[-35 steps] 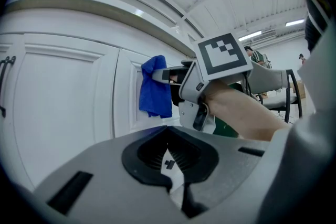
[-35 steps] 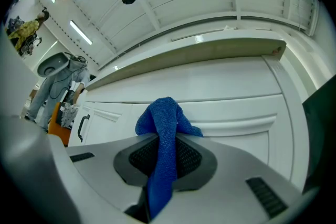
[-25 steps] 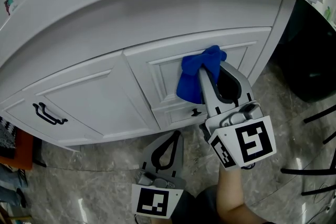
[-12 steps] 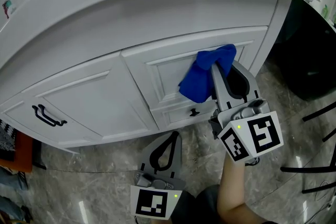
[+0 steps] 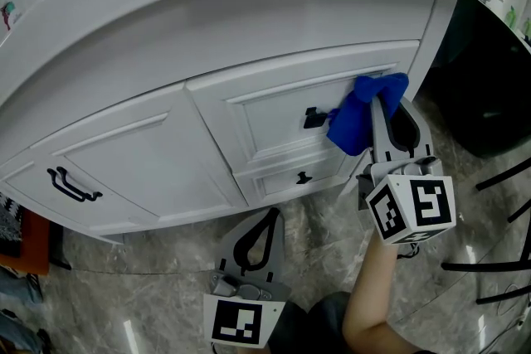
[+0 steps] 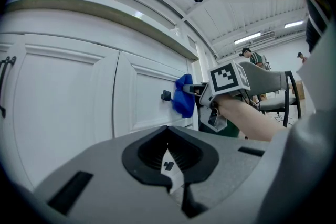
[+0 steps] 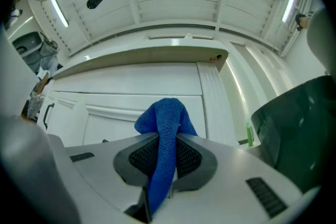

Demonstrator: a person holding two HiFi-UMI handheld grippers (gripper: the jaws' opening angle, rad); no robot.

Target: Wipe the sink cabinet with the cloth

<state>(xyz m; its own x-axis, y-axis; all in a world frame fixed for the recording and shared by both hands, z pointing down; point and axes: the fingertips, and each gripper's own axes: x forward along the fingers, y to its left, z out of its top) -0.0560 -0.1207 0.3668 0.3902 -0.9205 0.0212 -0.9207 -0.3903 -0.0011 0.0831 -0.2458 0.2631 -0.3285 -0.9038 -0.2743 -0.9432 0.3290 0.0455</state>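
Observation:
The blue cloth (image 5: 363, 113) is bunched against the right end of the white sink cabinet's (image 5: 166, 153) upper drawer front, just right of a black knob (image 5: 314, 118). My right gripper (image 5: 384, 101) is shut on the cloth and presses it to the panel. In the right gripper view the cloth (image 7: 165, 126) runs up between the jaws of the right gripper (image 7: 161, 168) and folds over in front of the cabinet (image 7: 131, 105). My left gripper (image 5: 275, 215) hangs low over the floor, shut and empty. The left gripper view shows the cloth (image 6: 184, 96) beside the knob (image 6: 166, 95).
A second small black knob (image 5: 304, 177) sits on the lower drawer. A black bar handle (image 5: 68, 183) is on the left door. A dark bin (image 7: 296, 134) stands right of the cabinet. Marbled grey floor (image 5: 149, 294) lies below, and black chair legs (image 5: 498, 261) at the far right.
My right gripper has carried the cloth to the right across the drawer front, uncovering the black knob. The left gripper has stayed low and shut.

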